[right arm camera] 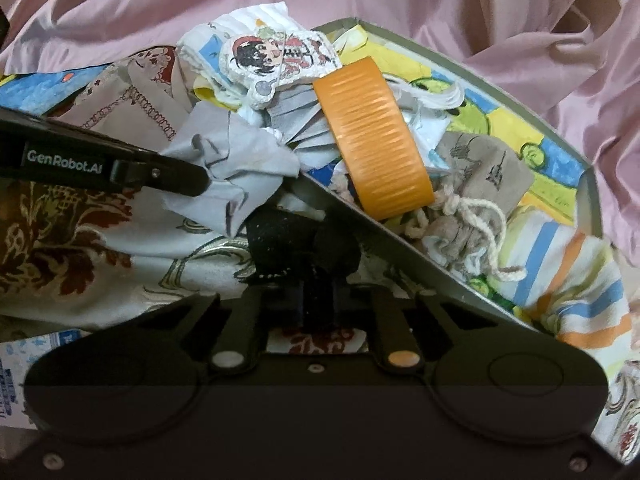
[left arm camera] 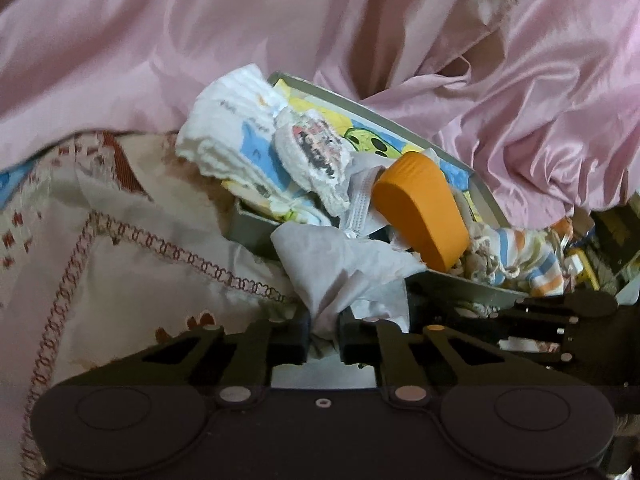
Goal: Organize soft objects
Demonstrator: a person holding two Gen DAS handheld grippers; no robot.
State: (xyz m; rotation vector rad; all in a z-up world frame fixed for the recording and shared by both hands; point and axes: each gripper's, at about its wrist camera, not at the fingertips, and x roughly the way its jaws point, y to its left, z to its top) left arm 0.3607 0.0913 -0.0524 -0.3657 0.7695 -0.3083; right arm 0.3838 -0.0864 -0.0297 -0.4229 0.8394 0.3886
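Note:
A grey-rimmed box with a cartoon-printed floor lies tilted on the bed, full of soft things: a white diaper, a cartoon patch, an orange ribbed lid and a striped cloth. My left gripper is shut on a pale grey cloth that hangs over the box's near rim. In the right wrist view the box also holds a beige drawstring pouch. My right gripper is shut on a black soft item just outside the box wall. The left gripper grips the grey cloth there.
Pink satin bedding surrounds the box behind and to the right. An embroidered cream cloth lies at the left. A patterned red-and-gold cover lies under the right gripper. A printed packet sits at the lower left.

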